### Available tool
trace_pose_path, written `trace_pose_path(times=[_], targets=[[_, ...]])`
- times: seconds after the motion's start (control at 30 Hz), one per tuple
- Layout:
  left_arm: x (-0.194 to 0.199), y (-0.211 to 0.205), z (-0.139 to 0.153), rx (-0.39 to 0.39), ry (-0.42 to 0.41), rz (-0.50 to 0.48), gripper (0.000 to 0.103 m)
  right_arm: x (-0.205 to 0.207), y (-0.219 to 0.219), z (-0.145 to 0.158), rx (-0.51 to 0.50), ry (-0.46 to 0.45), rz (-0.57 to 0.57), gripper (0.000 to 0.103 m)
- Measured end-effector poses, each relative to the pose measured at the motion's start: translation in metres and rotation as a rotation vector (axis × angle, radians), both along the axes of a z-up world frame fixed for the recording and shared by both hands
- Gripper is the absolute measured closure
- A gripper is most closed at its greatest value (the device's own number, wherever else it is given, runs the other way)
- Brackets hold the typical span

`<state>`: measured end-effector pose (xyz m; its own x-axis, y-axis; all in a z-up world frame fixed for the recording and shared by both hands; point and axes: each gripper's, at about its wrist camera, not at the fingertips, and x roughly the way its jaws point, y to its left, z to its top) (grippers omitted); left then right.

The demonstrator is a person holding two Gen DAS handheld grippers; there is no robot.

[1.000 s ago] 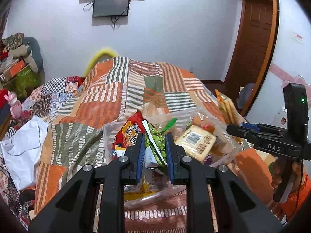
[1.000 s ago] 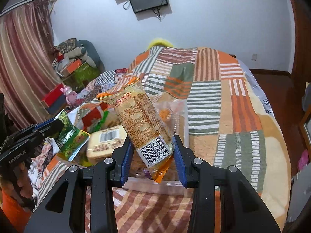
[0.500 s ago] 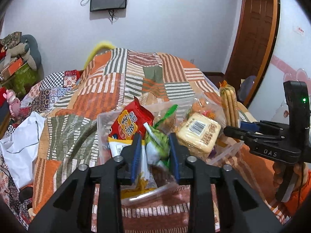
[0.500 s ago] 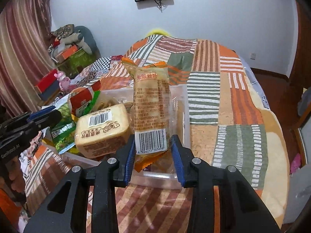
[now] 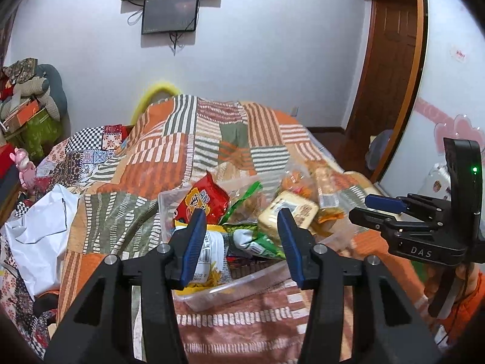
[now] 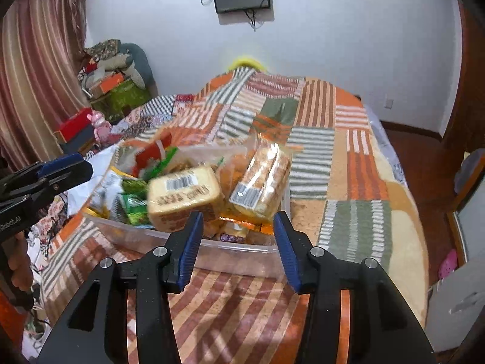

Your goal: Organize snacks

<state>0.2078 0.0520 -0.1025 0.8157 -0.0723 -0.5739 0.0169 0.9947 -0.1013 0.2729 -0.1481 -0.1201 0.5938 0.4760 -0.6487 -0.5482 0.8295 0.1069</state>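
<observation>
A clear plastic bin (image 5: 239,288) (image 6: 236,251) sits on the striped quilt and holds several snack packs. My left gripper (image 5: 241,245) is open and empty just in front of the bin; a green pea packet (image 5: 257,241) lies in the bin between its fingers' line of sight. My right gripper (image 6: 238,242) is open and empty at the bin's near wall. An orange cracker pack (image 6: 260,182) (image 5: 326,188) leans in the bin beside a yellow bread pack (image 6: 185,197) (image 5: 288,212). A red chip bag (image 5: 201,201) stands at the back.
The bed's patchwork quilt (image 6: 348,157) stretches behind and to the right of the bin. A white plastic bag (image 5: 39,236) lies on the bed's left. Boxes and toys (image 6: 112,91) are piled by the curtain. A wooden door (image 5: 385,85) stands at right.
My left gripper opened and let the green pea packet fall into the bin. My right gripper opened and released the orange cracker pack, which now leans in the bin.
</observation>
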Motion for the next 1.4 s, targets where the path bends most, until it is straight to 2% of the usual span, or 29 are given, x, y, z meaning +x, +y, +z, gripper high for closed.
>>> trace_pose_path(times=[0.27, 0.47, 0.57, 0.63, 0.93, 1.07, 1.23, 1.4], targets=[[-0.042, -0.001, 0.046, -0.062, -0.107, -0.002, 0.054, -0.045, -0.013, 0.057, 0.097, -0.125, 0.011, 0.058], [-0.077, -0.01, 0.079, -0.073, -0.188, -0.02, 0.054, -0.08, -0.024, 0.088, 0.165, -0.208, 0.009, 0.044], [-0.094, -0.014, 0.091, -0.075, -0.22, -0.024, 0.049, -0.093, -0.028, 0.099, 0.19, -0.233, 0.011, 0.039], [-0.107, -0.019, 0.099, -0.063, -0.252, -0.011, 0.04, -0.1, -0.03, 0.103, 0.206, -0.251, 0.007, 0.028], [-0.136, -0.026, 0.115, -0.044, -0.328, 0.033, 0.014, -0.118, -0.03, 0.111, 0.234, -0.297, -0.009, 0.019], [-0.141, -0.028, 0.115, -0.028, -0.342, 0.049, 0.009, -0.123, -0.029, 0.109, 0.232, -0.301, -0.021, 0.017], [-0.14, -0.03, 0.111, -0.015, -0.338, 0.056, 0.006, -0.129, -0.029, 0.109, 0.228, -0.32, -0.037, 0.004], [-0.141, -0.03, 0.108, -0.02, -0.332, 0.067, 0.003, -0.131, -0.027, 0.11, 0.207, -0.342, -0.05, 0.0]])
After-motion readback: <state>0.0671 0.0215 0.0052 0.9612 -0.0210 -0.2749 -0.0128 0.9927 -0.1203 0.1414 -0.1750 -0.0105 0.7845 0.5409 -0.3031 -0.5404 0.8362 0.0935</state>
